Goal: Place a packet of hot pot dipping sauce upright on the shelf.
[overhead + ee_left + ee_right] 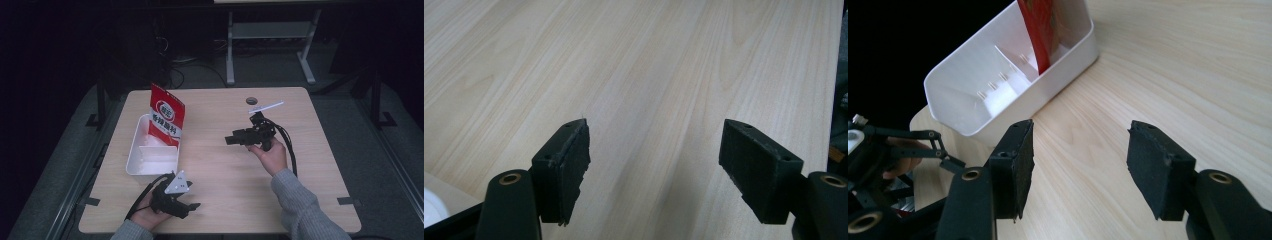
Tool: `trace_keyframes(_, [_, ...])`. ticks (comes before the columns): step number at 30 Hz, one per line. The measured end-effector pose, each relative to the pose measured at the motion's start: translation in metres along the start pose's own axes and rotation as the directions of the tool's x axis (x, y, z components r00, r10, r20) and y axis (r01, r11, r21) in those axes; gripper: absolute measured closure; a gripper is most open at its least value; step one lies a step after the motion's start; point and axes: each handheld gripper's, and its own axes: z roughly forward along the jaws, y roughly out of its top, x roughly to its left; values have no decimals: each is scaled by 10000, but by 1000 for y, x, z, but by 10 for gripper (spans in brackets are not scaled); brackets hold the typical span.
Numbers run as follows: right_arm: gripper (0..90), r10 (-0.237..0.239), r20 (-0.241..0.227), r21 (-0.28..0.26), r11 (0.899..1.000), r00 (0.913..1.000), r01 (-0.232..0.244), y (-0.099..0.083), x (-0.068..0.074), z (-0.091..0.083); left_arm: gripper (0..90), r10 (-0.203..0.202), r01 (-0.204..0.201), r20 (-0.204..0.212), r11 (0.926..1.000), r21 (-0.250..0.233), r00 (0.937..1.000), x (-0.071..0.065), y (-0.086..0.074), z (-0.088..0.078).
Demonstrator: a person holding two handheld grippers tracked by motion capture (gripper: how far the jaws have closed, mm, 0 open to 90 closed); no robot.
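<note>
Jaws of the right gripper [231, 139] stand wide apart with nothing between them; bare wood shows in the gap in the right gripper view [1078, 167]. Jaws of the left gripper [192, 205] are likewise well apart and empty, pads clear of the worktop grain in the left gripper view [654, 170].

Worktop [300, 165]: light wood, rounded corners. White bin [134, 155] sits at about 9 o'clock of the worktop centre, long axis running roughly 12 to 6. A partition divides it inside; the right gripper view shows small ribs along the inner wall [973, 87]. Red bag [166, 115] stands upright in the bin's far compartment, at its 12 o'clock end, leaning slightly toward 1 o'clock and rising well above the rim. White printed label on its front; text too small to read. Lower part of the bag appears in the right gripper view [1040, 30], resting against the inner wall.

Right gripper is held at about 2 o'clock of centre, jaws pointing toward 9 o'clock at the bin, well apart from it. Right hand [272, 155] grips it from below; grey sleeve visible. Left gripper is at about 7 o'clock, near the front edge, just beyond the bin's near end, jaws pointing toward 3 o'clock. Grey plate sits on top of it.

Small dark disc [251, 101] and white strip [265, 107] lie near 12 o'clock.
</note>
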Motion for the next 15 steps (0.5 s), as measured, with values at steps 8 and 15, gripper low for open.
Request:
trace_keyframes(8, [425, 220, 127, -21, 9998, 9997, -220, -14, -8, -18, 274, -6, 6, 17, 10000, -9, 10000, 0, 1, 0])
trace_keyframes(15, [421, 361, 153, -3, 9993, 9992, -361, -24, -11, -27, 273, -29, 29, 6, 10000, -50, 10000, 0, 1, 1])
